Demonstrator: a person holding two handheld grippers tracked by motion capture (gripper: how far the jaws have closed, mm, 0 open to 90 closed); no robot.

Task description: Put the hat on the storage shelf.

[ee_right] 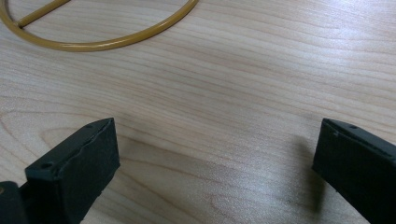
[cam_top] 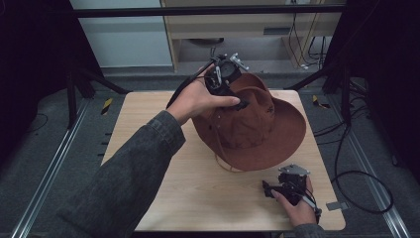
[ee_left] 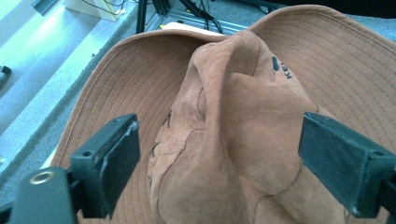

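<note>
The brown hat [cam_top: 257, 124] is seen tilted on the bench [cam_top: 198, 193], its crown between the spread jaws of the left gripper [ee_left: 219, 154]; the crown is best pinched squarely; the right gripper [ee_right: 215, 163] is held spread above bare wood.

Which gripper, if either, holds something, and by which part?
Neither: the left gripper is open astride the hat crown, and the right gripper is open over the table.

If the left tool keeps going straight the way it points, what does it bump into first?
Most likely the crown of the brown hat: it sits right between the left tool's open jaws, with the brim behind it. How close is hard to judge.
</note>
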